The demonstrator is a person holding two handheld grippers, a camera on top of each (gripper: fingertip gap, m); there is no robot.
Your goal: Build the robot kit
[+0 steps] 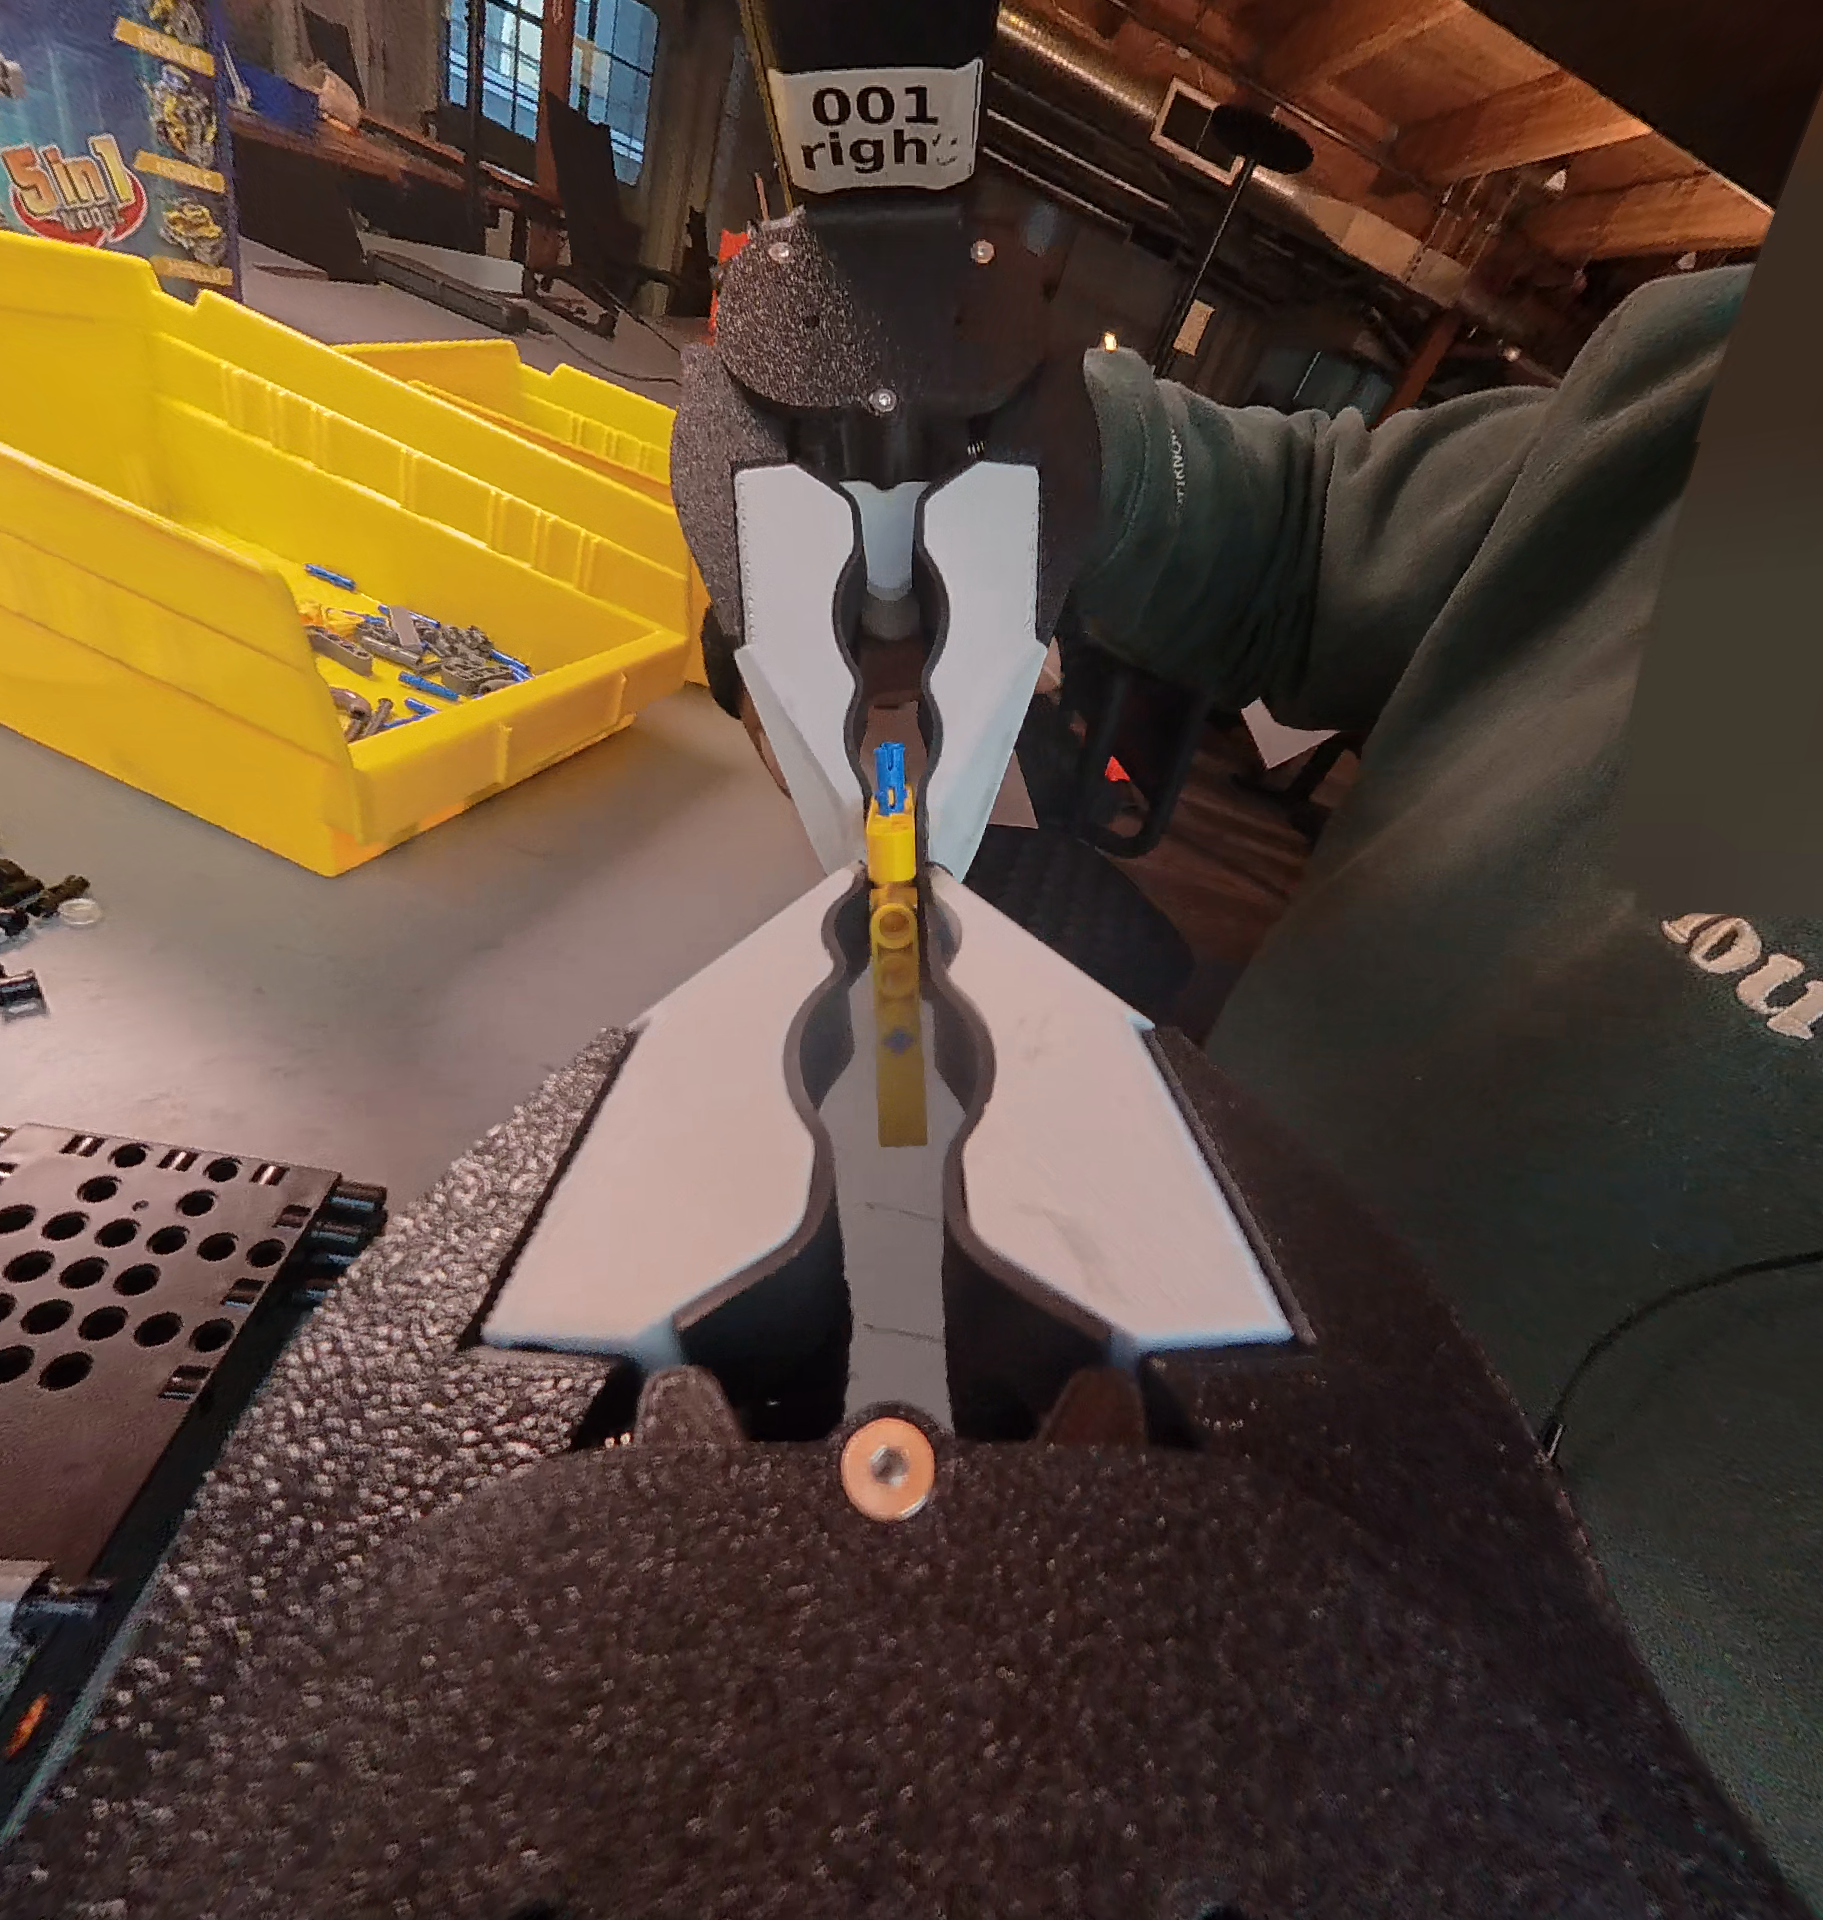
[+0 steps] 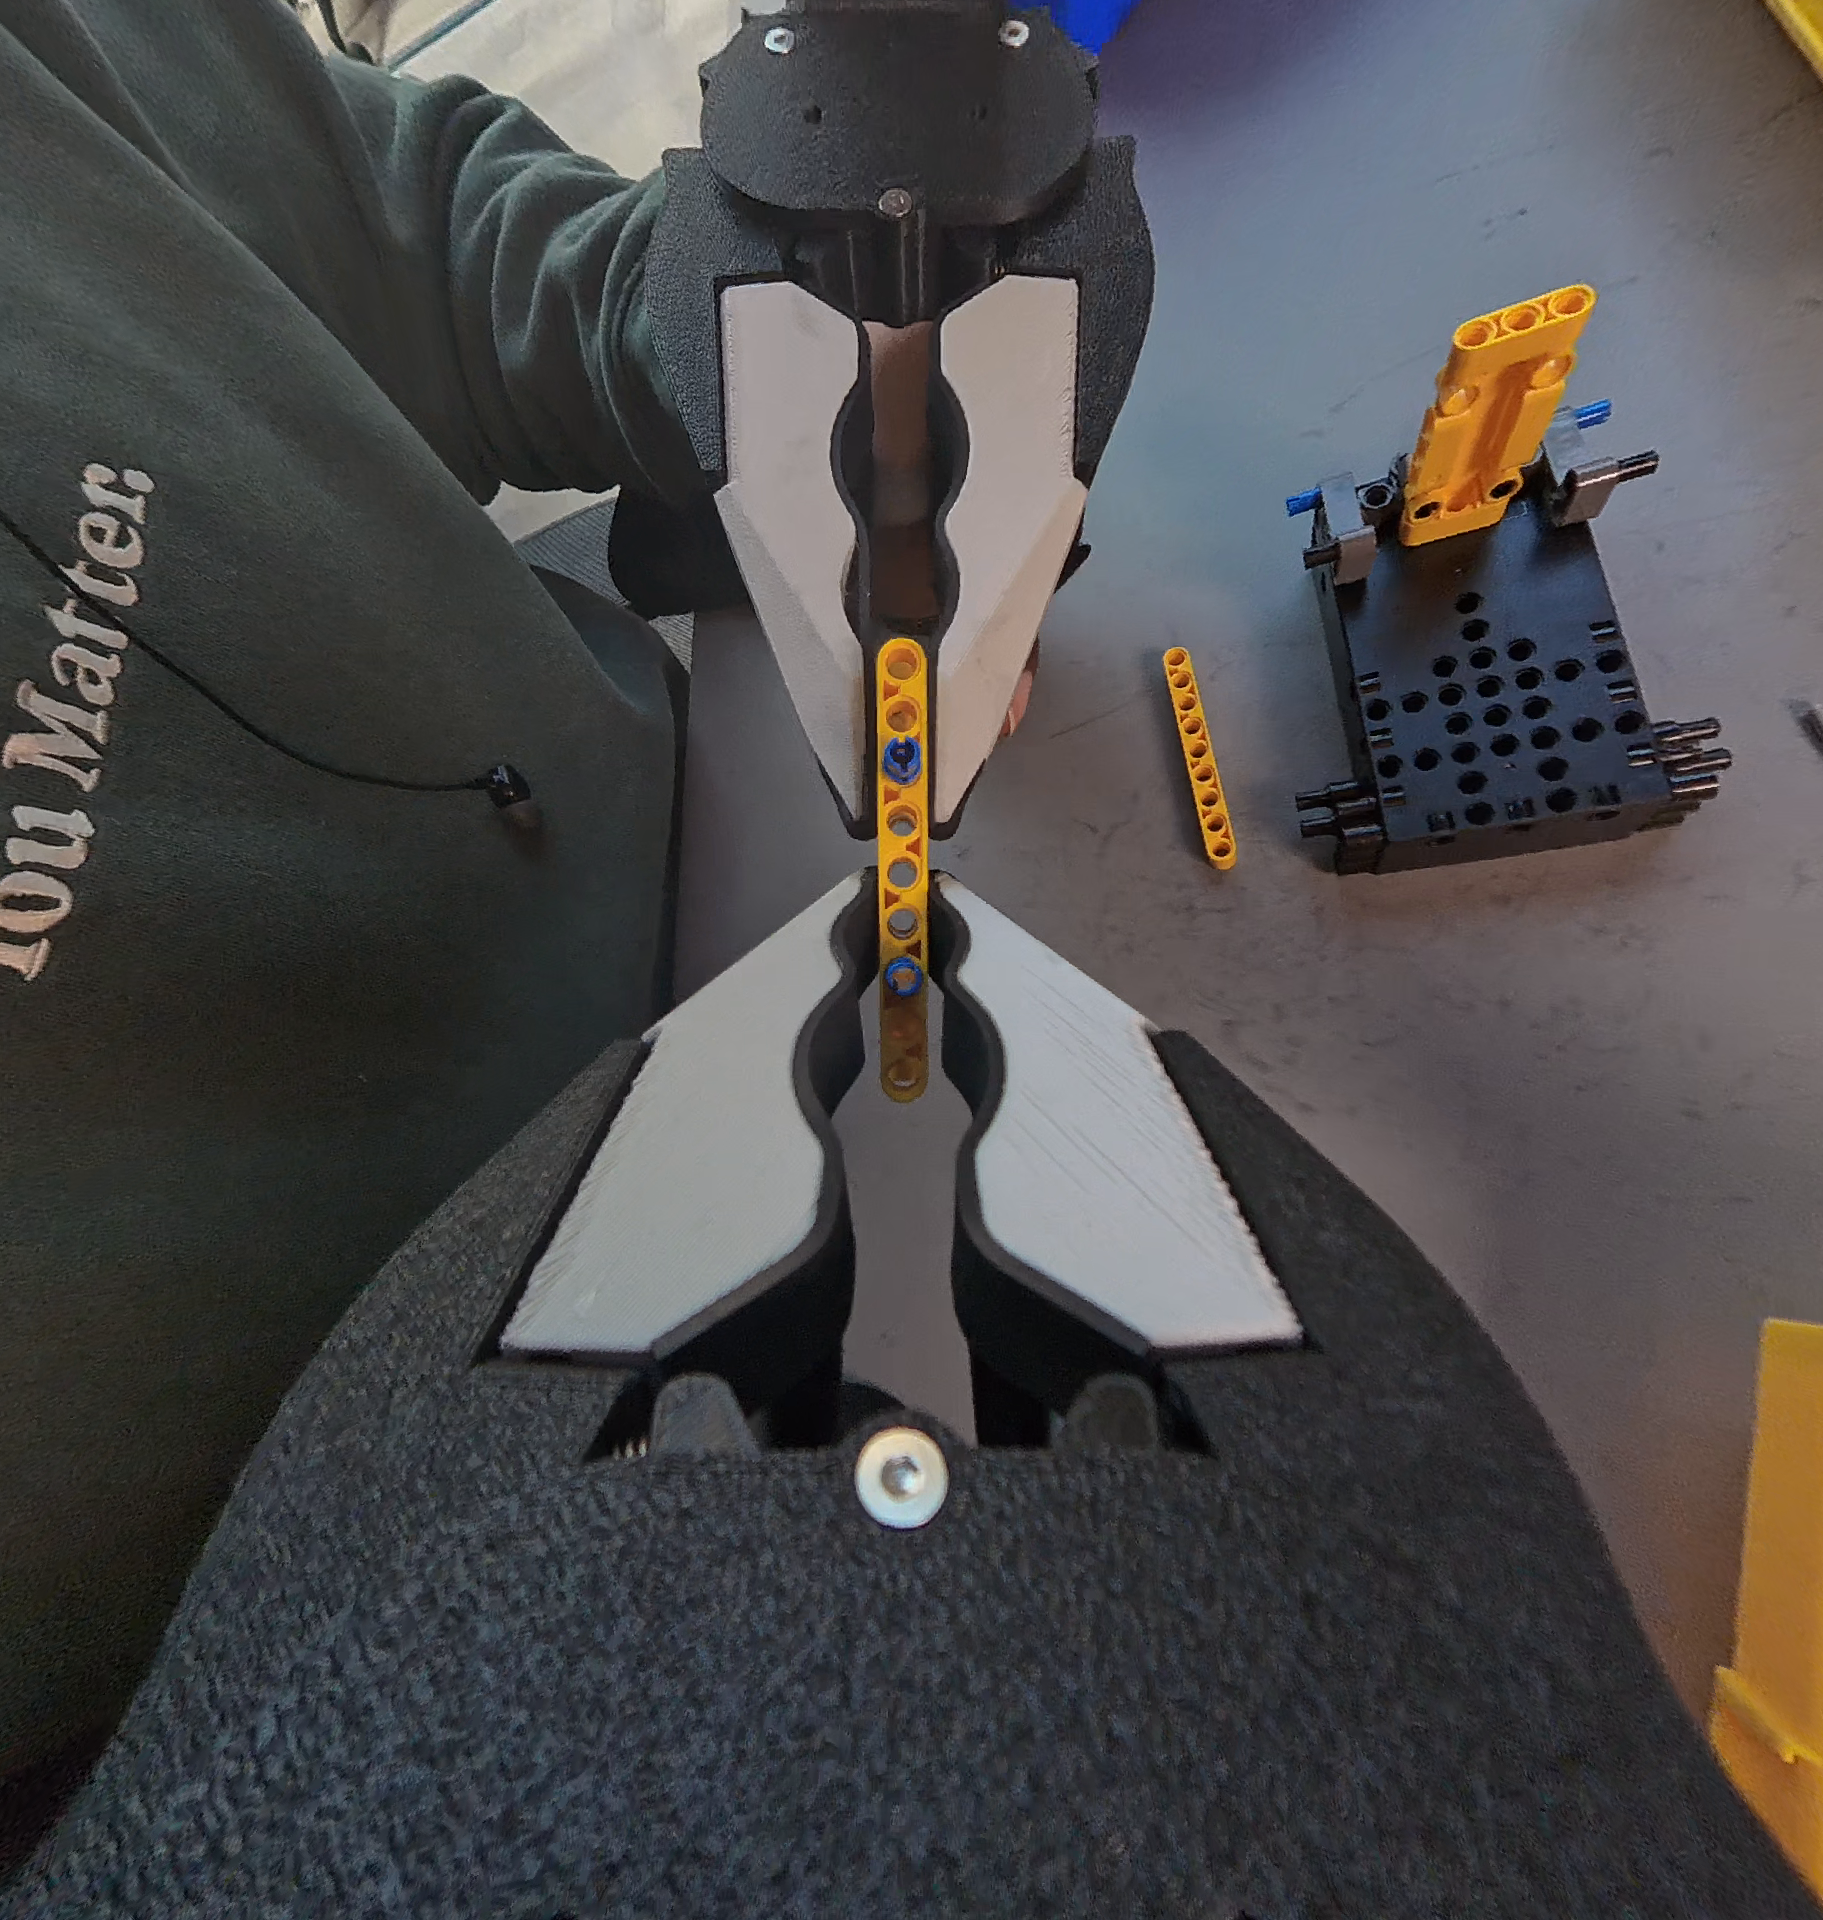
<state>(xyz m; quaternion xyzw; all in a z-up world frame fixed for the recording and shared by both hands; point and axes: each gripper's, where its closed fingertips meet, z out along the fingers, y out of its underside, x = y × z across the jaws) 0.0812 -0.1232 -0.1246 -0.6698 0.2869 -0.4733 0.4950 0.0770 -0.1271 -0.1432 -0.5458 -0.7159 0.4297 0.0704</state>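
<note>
Right wrist view: yellow perforated plastic beam [image 2: 901, 862], slim and flat, two blue pins [image 2: 901, 758] plugged in its holes, held above the grey table [image 2: 1406, 1091]. Right tongs [image 2: 901, 883] and left tongs [image 2: 901, 821], white ridged fingers on pebbled black shells, each clamp one end. Beside the beam: loose yellow beam [image 2: 1198, 756]; beyond it, black perforated plate [image 2: 1489, 717] bearing a yellow bracket [image 2: 1489, 416].
</note>
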